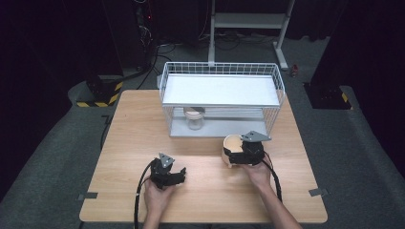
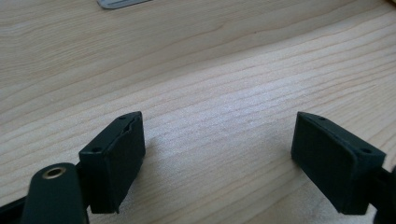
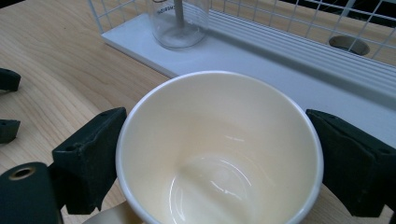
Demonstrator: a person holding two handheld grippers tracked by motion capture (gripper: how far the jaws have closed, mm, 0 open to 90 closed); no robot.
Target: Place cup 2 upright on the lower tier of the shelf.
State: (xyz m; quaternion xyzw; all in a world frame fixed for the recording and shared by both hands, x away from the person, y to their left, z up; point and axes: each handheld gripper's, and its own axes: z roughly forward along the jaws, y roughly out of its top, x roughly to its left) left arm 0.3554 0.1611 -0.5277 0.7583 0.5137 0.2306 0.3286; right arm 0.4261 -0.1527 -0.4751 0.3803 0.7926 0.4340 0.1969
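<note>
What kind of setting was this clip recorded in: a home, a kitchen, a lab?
Most likely a lab or recording room, not a home: a bare wooden table stands on grey carpet, with hazard-striped blocks, loose cables and a metal stand in the dark behind a white wire rack.

The glass jar [image 3: 180,23] in the wire rack bears small dark print (too small and cut off to read).

The left claw [image 1: 180,175] rests low with jaws apart and bare; the right claw [image 1: 237,153] stands forward, its jaws clamped.
</note>
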